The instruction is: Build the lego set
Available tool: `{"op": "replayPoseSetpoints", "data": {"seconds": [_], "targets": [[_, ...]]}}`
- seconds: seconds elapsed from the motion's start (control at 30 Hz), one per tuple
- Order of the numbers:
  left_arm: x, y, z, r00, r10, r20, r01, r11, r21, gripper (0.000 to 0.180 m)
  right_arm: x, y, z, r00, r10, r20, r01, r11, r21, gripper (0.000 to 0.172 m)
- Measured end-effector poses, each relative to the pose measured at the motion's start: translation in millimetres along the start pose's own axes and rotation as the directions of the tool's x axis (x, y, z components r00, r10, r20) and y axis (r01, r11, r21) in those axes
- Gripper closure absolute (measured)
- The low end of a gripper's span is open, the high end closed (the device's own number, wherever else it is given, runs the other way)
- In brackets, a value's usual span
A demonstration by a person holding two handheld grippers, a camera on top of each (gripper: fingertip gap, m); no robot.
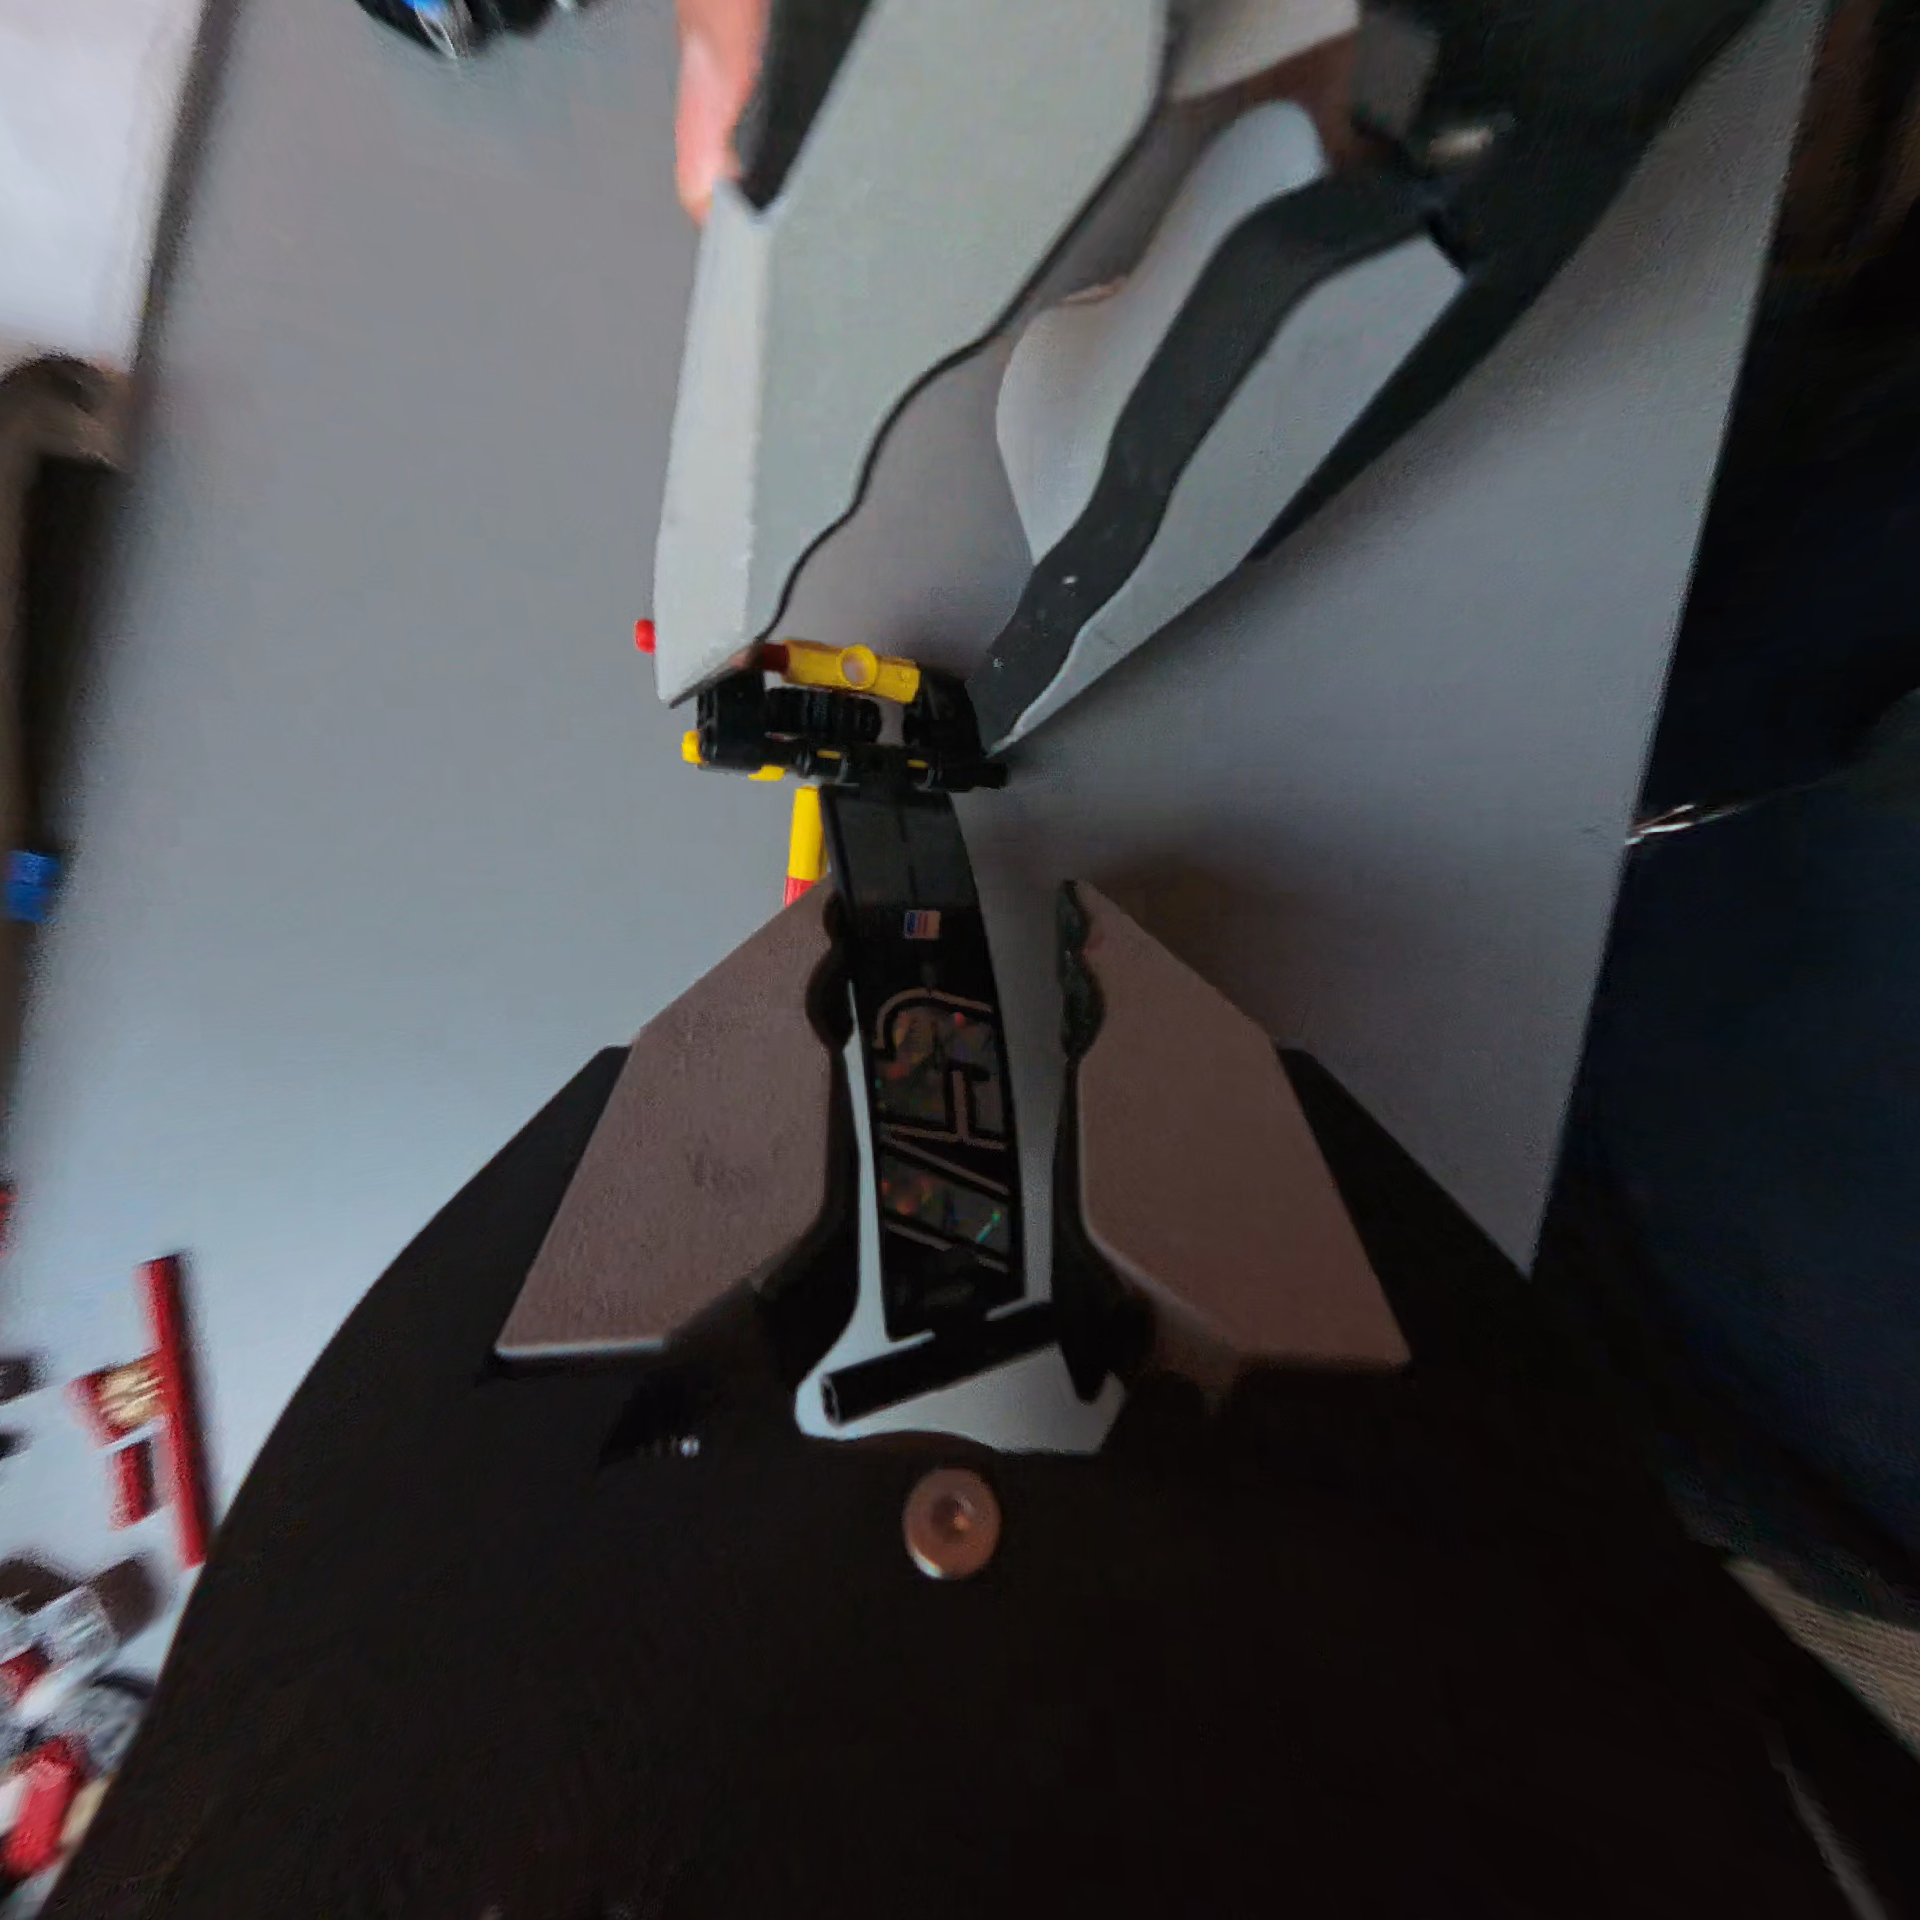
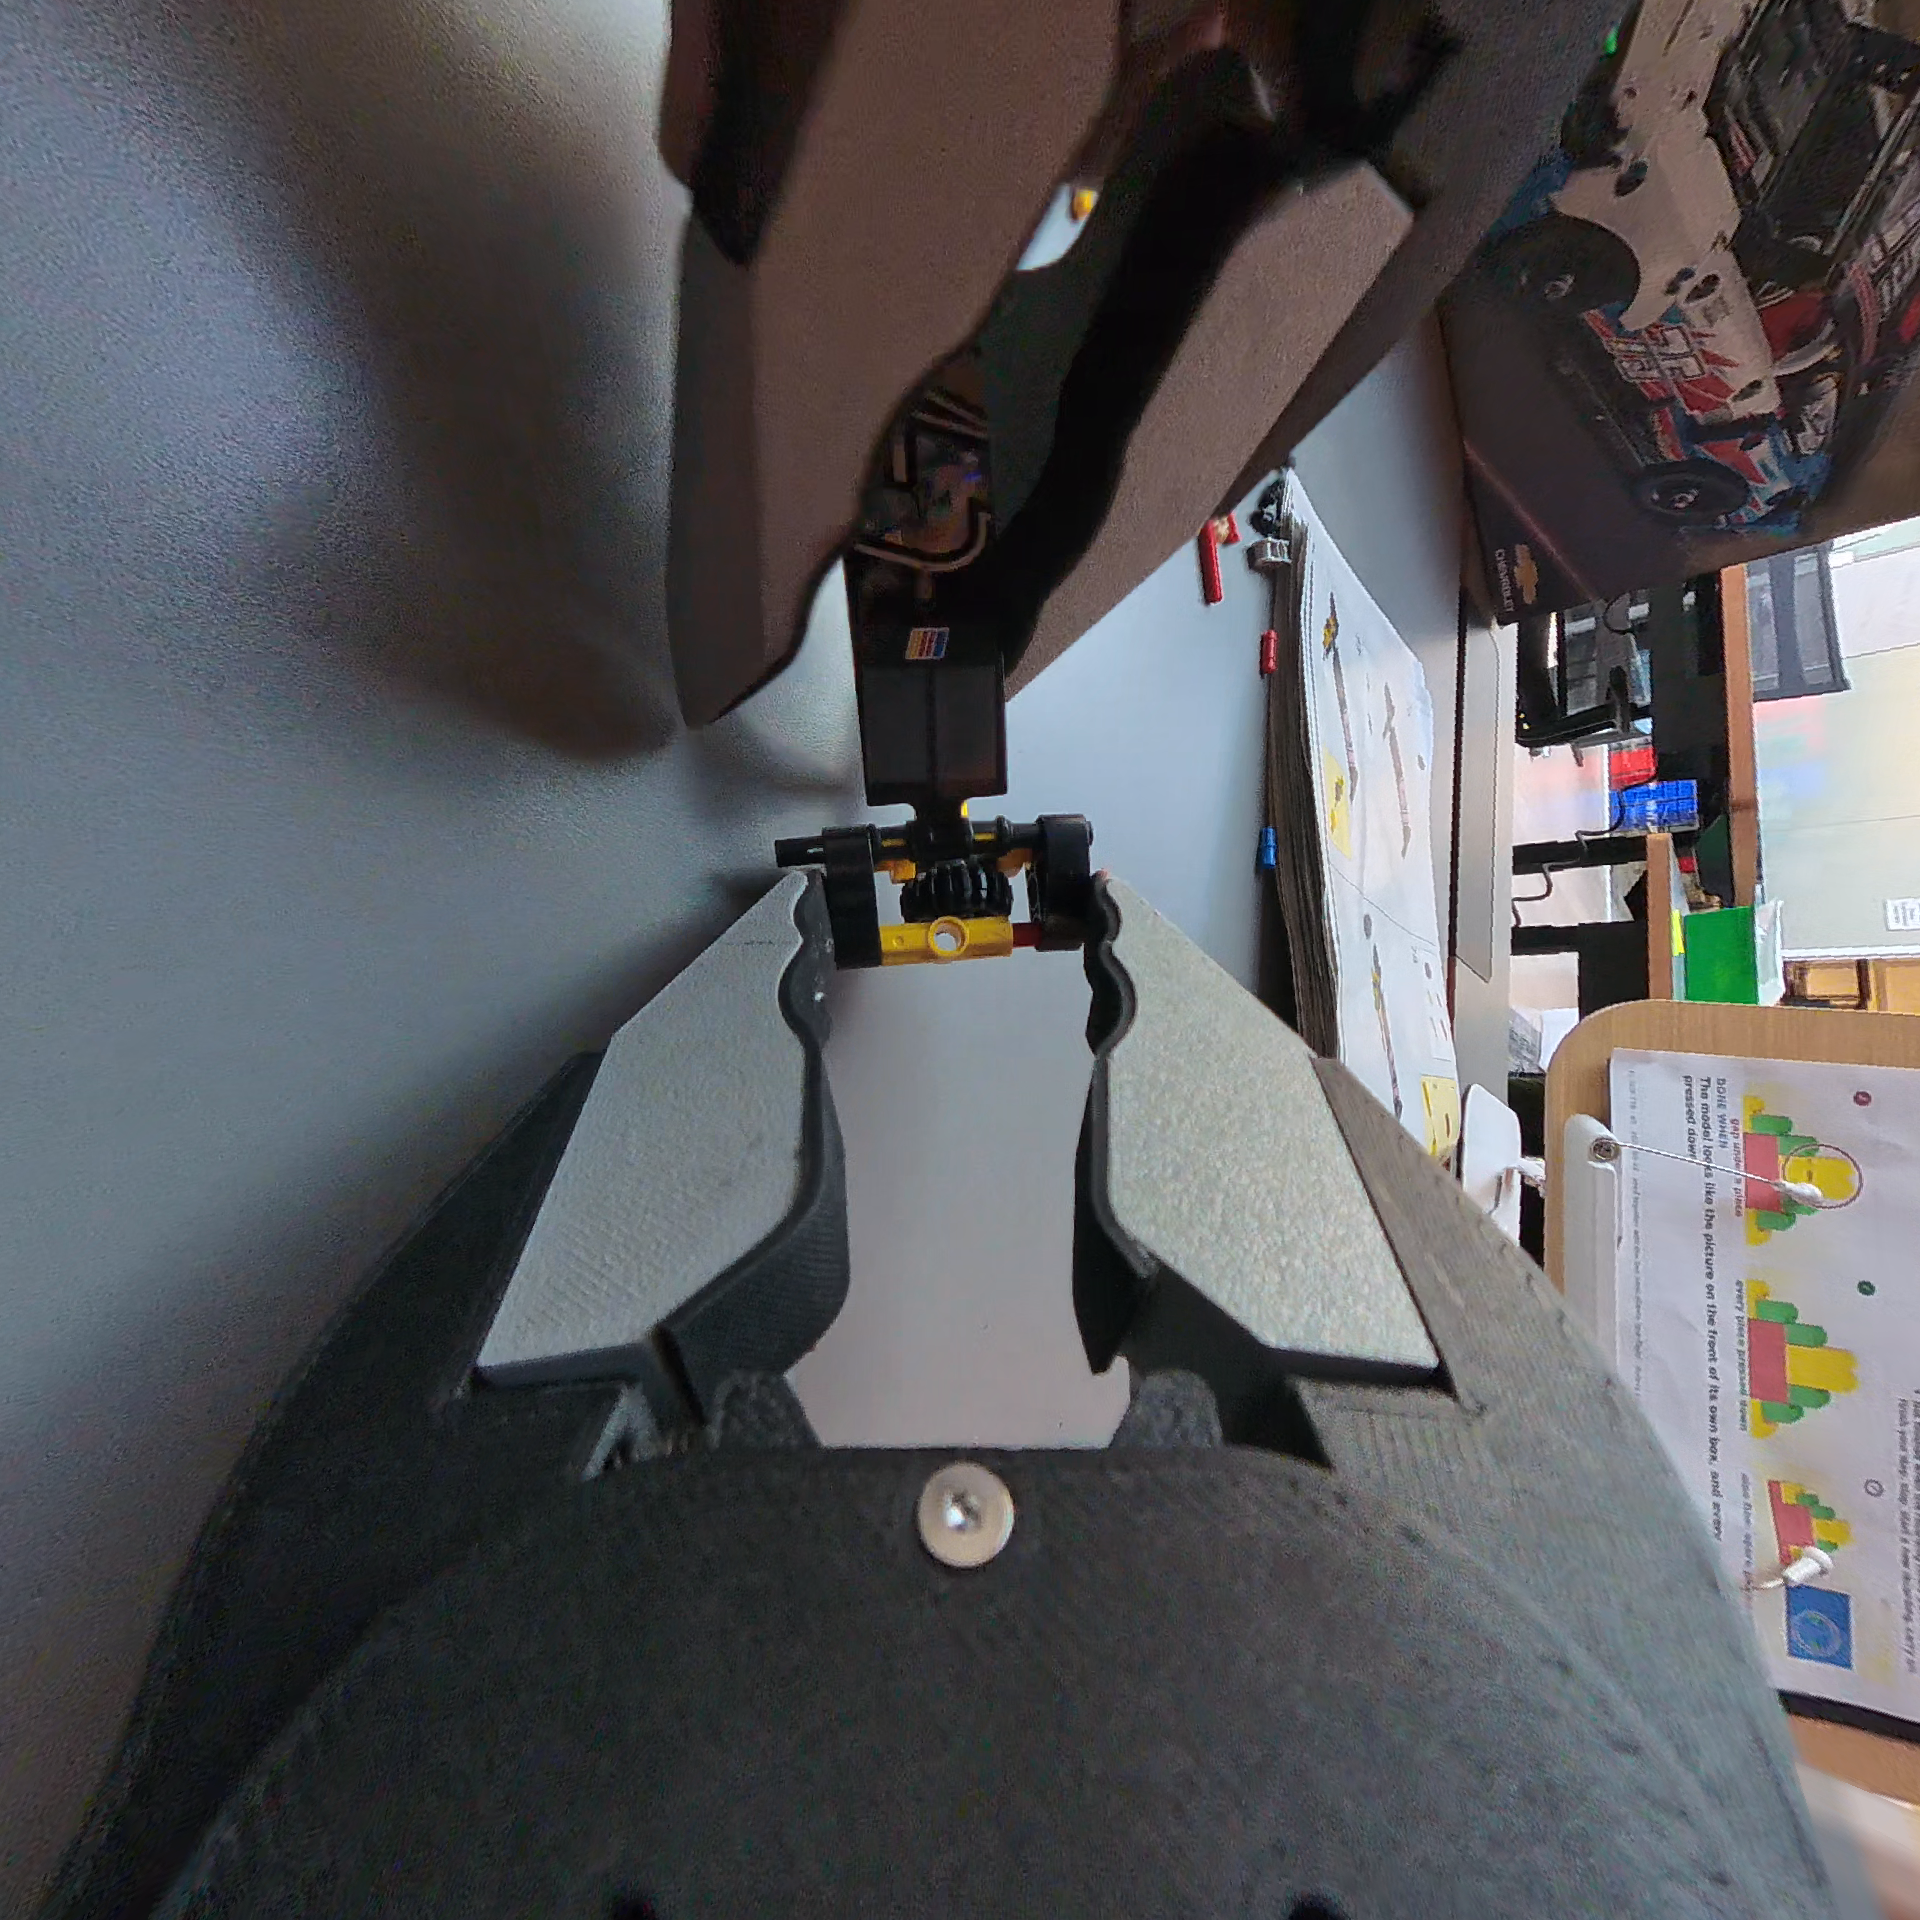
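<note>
Small brick-built gear frame [image 2: 940,894], black with a yellow beam and a red axle end, clamped crosswise at the tips of the right gripper [image 2: 953,904], one pad pressing on each black end piece. Joined to it, a long black panel [image 1: 914,862] with a sticker, reaching straight away from the frame and lengthwise into the left gripper [image 1: 945,899]. Left gripper parted: panel against or just beside one finger [image 1: 727,1091], a clear strip of background showing between panel and the other finger. Grippers tip to tip, all above a grey table [image 1: 364,623]. Farther off, an instruction booklet [image 2: 1361,790] and a printed box [image 2: 1714,260].
</note>
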State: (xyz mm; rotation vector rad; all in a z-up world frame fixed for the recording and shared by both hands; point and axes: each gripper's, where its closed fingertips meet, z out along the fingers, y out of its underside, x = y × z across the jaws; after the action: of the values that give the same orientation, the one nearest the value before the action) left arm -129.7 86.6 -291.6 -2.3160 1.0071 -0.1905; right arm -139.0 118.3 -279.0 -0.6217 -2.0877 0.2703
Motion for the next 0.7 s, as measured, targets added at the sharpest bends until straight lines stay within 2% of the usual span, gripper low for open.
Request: {"op": "replayPoseSetpoints", "data": {"seconds": [0.1,0.13,0.17,0.2,0.37,0.5,0.7], "targets": [[-2,-2,-4,0.987,0.098,0.131,-0.099,0.995,0.002,0.141,0,-1,1,1.0,0.002,-0.001,-0.002,1.0,0.007,0.123],[-5,-4,-7,0.978,0.115,0.175,-0.118,0.993,0.004,0.131,0,-1,1,1.0,0.013,0.006,-0.014,1.0,0.007,0.124],[-11,-5,-10,0.963,0.122,0.239,-0.126,0.992,0.003,0.113,0,-1,1,1.0,0.027,0.015,-0.027,1.0,0.01,0.124],[-14,-4,-13,0.952,0.14,0.271,-0.143,0.99,-0.009,0.11,0,0,1,0.999,0.039,0.022,-0.039,0.999,0.013,0.123],[-23,-3,-15,0.887,0.258,0.384,-0.241,0.966,-0.092,0.113,-2,-1,1,0.997,0.062,0.042,-0.064,0.998,0.028,0.124],[-28,-10,-6,0.815,0.358,0.455,-0.337,0.932,-0.13,0.124,-5,-5,1,0.991,0.101,0.084,-0.106,0.992,0.061,0.124],[-25,-12,-1,0.817,0.342,0.463,-0.338,0.936,-0.095,0.14,-8,-8,2,0.982,0.144,0.121,-0.157,0.983,0.1,0.124]]}}
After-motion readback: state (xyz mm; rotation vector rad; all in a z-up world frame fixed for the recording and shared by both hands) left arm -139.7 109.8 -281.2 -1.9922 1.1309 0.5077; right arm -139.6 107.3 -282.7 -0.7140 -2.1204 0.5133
